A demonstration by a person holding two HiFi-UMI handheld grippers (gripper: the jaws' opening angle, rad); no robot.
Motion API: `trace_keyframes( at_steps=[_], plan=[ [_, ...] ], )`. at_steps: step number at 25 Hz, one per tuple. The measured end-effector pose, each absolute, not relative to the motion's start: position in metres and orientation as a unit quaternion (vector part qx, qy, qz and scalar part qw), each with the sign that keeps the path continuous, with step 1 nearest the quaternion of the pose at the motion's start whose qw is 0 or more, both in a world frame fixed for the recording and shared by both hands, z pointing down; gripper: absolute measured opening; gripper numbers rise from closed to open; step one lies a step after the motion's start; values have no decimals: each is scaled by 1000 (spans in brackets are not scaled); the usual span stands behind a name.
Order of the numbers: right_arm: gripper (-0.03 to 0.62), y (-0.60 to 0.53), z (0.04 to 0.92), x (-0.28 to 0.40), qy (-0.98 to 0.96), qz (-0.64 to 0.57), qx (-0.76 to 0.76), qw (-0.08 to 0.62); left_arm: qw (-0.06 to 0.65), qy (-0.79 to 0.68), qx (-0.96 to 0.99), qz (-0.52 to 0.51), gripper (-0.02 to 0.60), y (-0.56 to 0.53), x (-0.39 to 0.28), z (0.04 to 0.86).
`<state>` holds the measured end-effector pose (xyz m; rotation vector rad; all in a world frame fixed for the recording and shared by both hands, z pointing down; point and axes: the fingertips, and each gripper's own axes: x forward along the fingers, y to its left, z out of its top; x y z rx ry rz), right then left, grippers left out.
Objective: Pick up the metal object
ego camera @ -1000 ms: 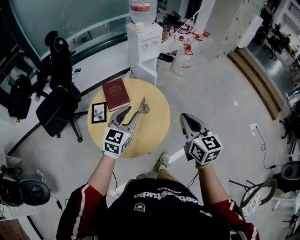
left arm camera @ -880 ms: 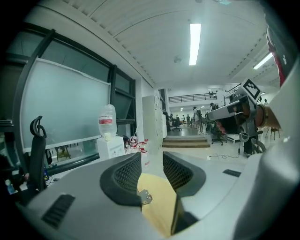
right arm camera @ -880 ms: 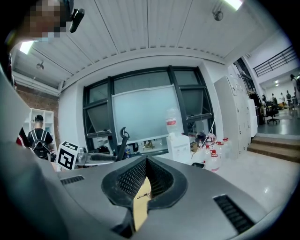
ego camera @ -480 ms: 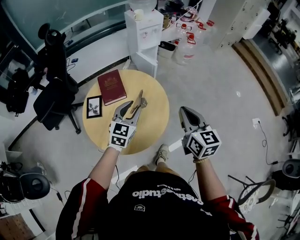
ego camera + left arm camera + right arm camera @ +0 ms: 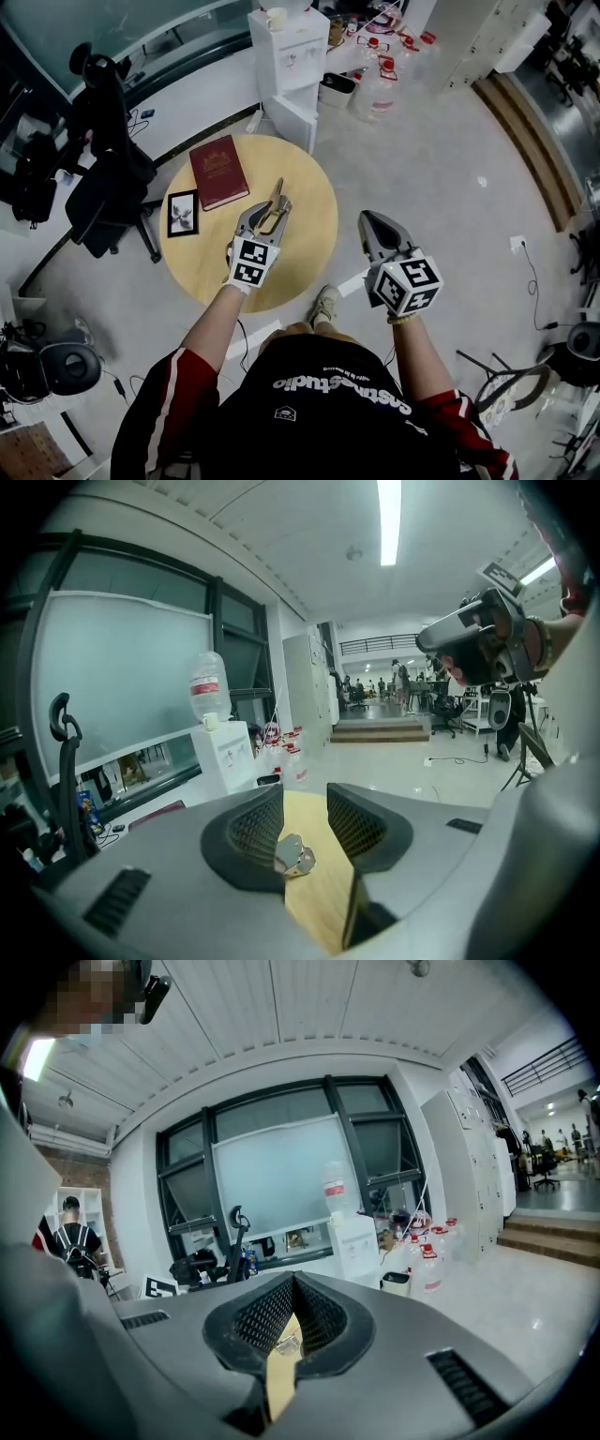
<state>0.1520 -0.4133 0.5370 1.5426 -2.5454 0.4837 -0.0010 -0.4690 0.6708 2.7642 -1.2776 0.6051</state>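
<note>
Landmark: round wooden table (image 5: pixel 314 246), standing on a pale floor directly ahead of the person.

1. Metal object (image 5: pixel 278 195); slim, elongated, grey-silver; lies flat near the table's centre, long axis running toward the table's far edge; free of the other items, so the approach is unobstructed.

2. Left gripper (image 5: pixel 265 214); above the table's centre, at the near end of the metal object, pointed shallowly downward; jaws stand wide apart and have just been opening; the left gripper view shows the object's end in the gap between the meshed pads, neither pad pressing on it; judged purpose: the wide spread lets both pads straddle the piece before closing, so this reads as the final line-up, grasp not yet made.

3. Right gripper (image 5: pixel 369 221); off the table's right edge, over bare floor; jaw tips together, nothing held; probably parked aside because one gripper suffices for so small a piece.

4. Red book (image 5: pixel 219 172); flat on the table's far-left part, well apart from the object.

5. Framed picture (image 5: pixel 183 214); flat at the table's left edge, just beside the book.

6. Water dispenser (image 5: pixel 289 56); beyond the table's far edge; not involved.

7. Office chair (image 5: pixel 103 187); left of the table; not involved.

Risk note: a thin piece lying flat may slide or tip if one pad meets it first.
</note>
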Motion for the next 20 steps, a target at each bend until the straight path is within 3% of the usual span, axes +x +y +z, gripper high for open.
trace_keyframes(
  at_steps=[20],
  plan=[
    [26,-447,572,176,-857,197,468,89,91,-450,840,291,156,-526,16,804]
  ],
)
